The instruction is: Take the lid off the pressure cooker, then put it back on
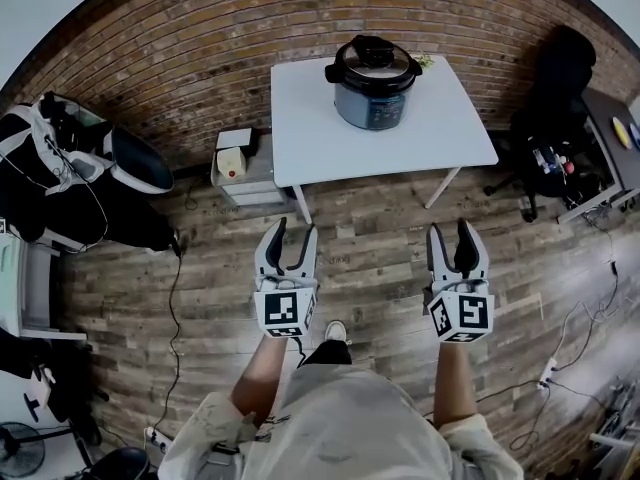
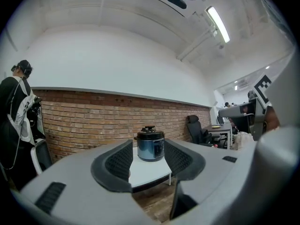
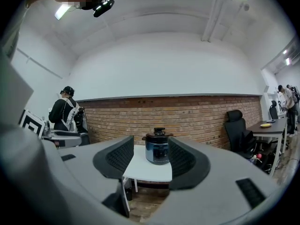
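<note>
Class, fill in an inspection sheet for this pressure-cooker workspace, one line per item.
Surface: white table, mostly bare.
Job's things: pressure cooker near the table's far edge, lid on.
Clutter: drawer unit beside the table; small unclear thing behind the cooker.
Grippers: left gripper and right gripper open, empty, short of the table.
Cables: cable on the floor at left; power strip at right.
Surroundings: brick wall, wooden floor, office chair.
</note>
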A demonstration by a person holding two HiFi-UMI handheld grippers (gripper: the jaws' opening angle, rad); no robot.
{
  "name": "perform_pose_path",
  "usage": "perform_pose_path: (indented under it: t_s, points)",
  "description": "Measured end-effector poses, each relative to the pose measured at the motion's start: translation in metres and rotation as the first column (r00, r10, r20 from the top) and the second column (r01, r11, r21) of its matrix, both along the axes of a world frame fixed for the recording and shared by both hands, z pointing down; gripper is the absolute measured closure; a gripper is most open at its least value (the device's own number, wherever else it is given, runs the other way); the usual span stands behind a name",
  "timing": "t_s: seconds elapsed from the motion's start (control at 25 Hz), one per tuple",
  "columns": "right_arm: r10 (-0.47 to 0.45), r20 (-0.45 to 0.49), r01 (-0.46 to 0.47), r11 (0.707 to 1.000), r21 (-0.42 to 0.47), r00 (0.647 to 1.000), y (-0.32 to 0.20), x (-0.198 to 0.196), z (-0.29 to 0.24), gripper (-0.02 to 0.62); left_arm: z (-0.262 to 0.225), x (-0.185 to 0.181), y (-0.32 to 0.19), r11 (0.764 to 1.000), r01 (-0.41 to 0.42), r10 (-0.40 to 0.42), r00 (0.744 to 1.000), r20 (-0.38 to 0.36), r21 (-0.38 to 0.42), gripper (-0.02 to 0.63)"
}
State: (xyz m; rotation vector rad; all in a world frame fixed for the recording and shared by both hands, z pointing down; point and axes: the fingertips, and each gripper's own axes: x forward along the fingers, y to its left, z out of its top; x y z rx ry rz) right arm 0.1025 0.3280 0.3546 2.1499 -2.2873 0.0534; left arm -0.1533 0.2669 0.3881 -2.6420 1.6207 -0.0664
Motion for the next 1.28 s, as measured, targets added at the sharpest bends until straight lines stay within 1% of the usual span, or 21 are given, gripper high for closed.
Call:
perform_pose_path:
  t_s: [0.28, 0.64, 0.8, 0.92, 1.08, 1.28]
  points:
    - [-0.002, -0.001, 0.002, 1.000, -0.019, 1.000, -0.049, -0.012, 0.003, 0.371, 0.003, -0.012, -0.050, 1.000, 0.000, 0.000, 1.000, -0.014, -0.010, 0.383]
    - [-0.009, -0.001, 0.009, 1.000, -0.013, 1.000, -0.083, -0.021, 0.003, 0.371, 0.003, -0.020, -0.082, 1.000, 0.000, 0.000, 1.000, -0.014, -0.007, 0.383]
    - [-0.012, 0.011, 0.012, 1.000, -0.014, 1.000, -0.098, -0.014, 0.007, 0.371, 0.003, -0.016, -0.096, 1.000, 0.005, -0.005, 1.000, -0.005, -0.005, 0.382]
    - [-0.032, 0.021, 0.032, 0.999, -0.006, 0.999, -0.118, -0.008, 0.010, 0.371, 0.002, -0.012, -0.109, 1.000, 0.022, -0.022, 1.000, 0.000, 0.005, 0.383]
    - [-0.060, 0.031, 0.059, 0.998, 0.016, 0.998, -0.156, 0.007, 0.009, 0.371, 0.000, 0.002, -0.137, 0.999, 0.048, -0.048, 0.999, 0.010, 0.014, 0.383]
    - [-0.097, 0.055, 0.094, 0.995, 0.042, 0.994, -0.214, 0.029, -0.001, 0.371, -0.015, 0.019, -0.185, 0.996, 0.083, -0.083, 0.996, 0.025, 0.023, 0.383]
